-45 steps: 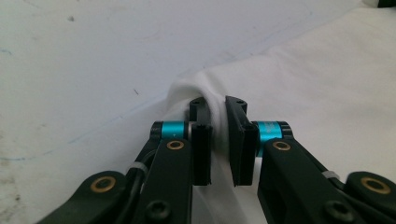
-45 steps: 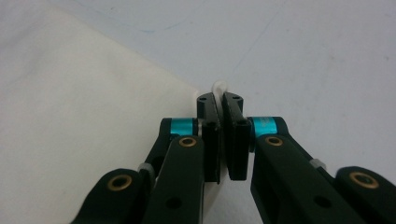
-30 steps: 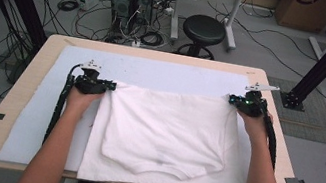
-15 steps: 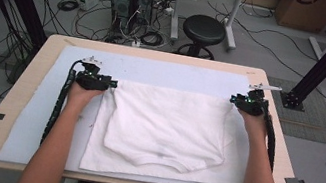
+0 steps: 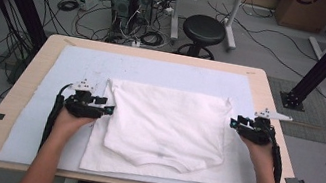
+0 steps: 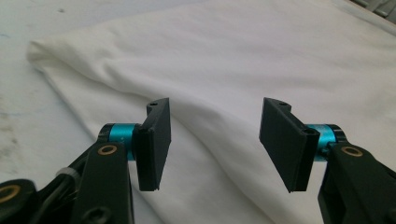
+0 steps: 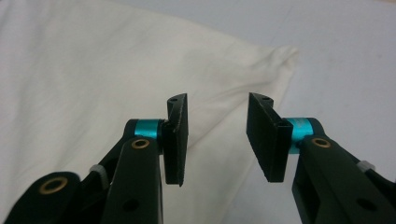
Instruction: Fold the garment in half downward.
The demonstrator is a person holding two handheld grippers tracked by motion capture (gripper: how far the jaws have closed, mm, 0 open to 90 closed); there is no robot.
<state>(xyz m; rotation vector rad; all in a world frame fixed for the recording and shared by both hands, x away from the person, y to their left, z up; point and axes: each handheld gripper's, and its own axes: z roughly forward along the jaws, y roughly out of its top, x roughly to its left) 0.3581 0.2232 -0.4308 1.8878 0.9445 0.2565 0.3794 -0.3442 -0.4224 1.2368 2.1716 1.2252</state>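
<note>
A: White T-shirt [image 5: 167, 125], folded, lies flat at the centre of the pale mat [image 5: 74, 63] on your worktop [image 5: 25, 82]; its neckline sits at six o'clock, nearest you.

B: And my left gripper [image 5: 108, 109]?

A: At nine o'clock of the shirt, just beside its left folded edge. Your left hand [image 5: 67, 120] holds it, fingers [image 6: 156, 140] pointing toward three o'clock. They have just been opening and now stand released, well apart; in the left gripper view the cloth lies below and beyond them, nothing pinched between them.

B: The right side?

A: Your right gripper [image 5: 233, 123] is at three o'clock of the shirt, just beside its right edge, pointing toward nine o'clock. Its fingers [image 7: 177, 140] have also just been opening. They are released: in the right gripper view the shirt's folded corner shows past the gap at one o'clock, and the pads press on nothing.

B: Beyond the worktop?

A: A black stool [image 5: 203, 30] at twelve o'clock.
</note>
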